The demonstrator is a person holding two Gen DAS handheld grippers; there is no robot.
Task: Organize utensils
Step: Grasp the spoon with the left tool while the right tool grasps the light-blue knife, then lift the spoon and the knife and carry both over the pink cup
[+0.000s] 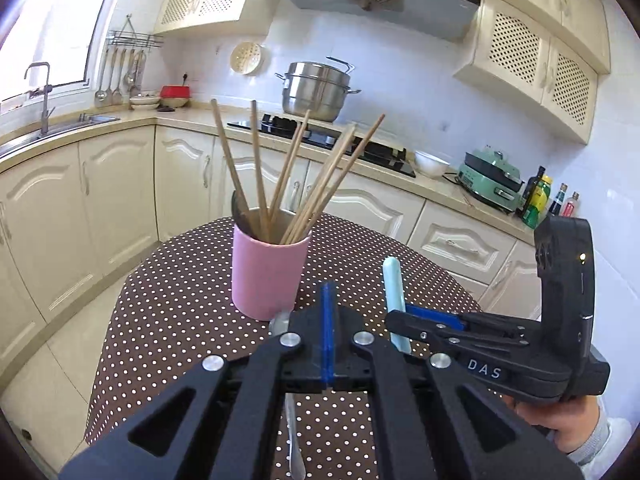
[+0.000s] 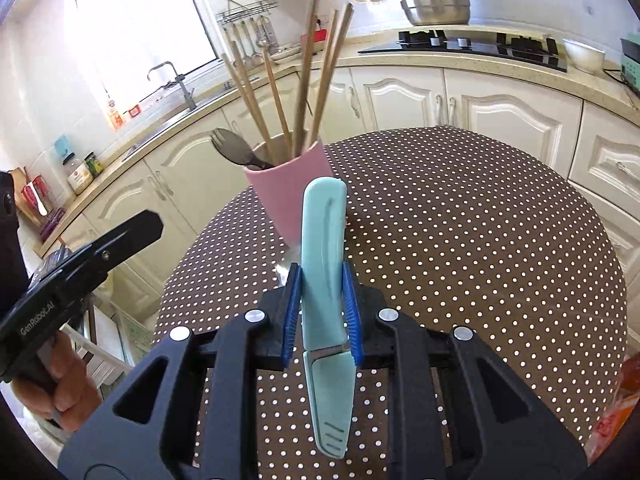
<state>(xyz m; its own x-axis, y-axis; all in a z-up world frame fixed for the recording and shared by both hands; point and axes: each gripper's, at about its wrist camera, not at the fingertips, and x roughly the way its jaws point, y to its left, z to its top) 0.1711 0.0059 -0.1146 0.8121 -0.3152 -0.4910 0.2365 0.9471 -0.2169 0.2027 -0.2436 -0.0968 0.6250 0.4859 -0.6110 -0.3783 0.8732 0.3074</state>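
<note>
Right gripper (image 2: 322, 312): clenched on a light blue sheathed knife (image 2: 326, 280), blue pads pressing both sides of its handle; handle end points up and away toward the cup, sheathed blade hangs near the camera.
Left gripper (image 1: 328, 320): blue pads pressed together edge to edge, nothing visibly between them; held low above the counter, just near of the cup.
Metal spoon (image 1: 295, 432): lies on the counter beneath the left gripper, mostly hidden by it; bowl end shows just beside the cup's base.
Pink cup (image 1: 269, 276): upright on the counter, far of both grippers; directly in line with the knife in the right wrist view.
Chopsticks (image 1: 320, 184): several wooden ones standing in the cup, fanned outward.
Dark fork (image 2: 236, 150): in the cup, head leaning out over the left rim.
Counter (image 2: 480, 240): brown cloth with white dots.
Surroundings: steel steamer pot (image 1: 316, 92) on the stove at the far wall; sink and tap (image 1: 42, 96) far left; white bowl (image 1: 431, 163) and green appliance (image 1: 490, 180) far right.
</note>
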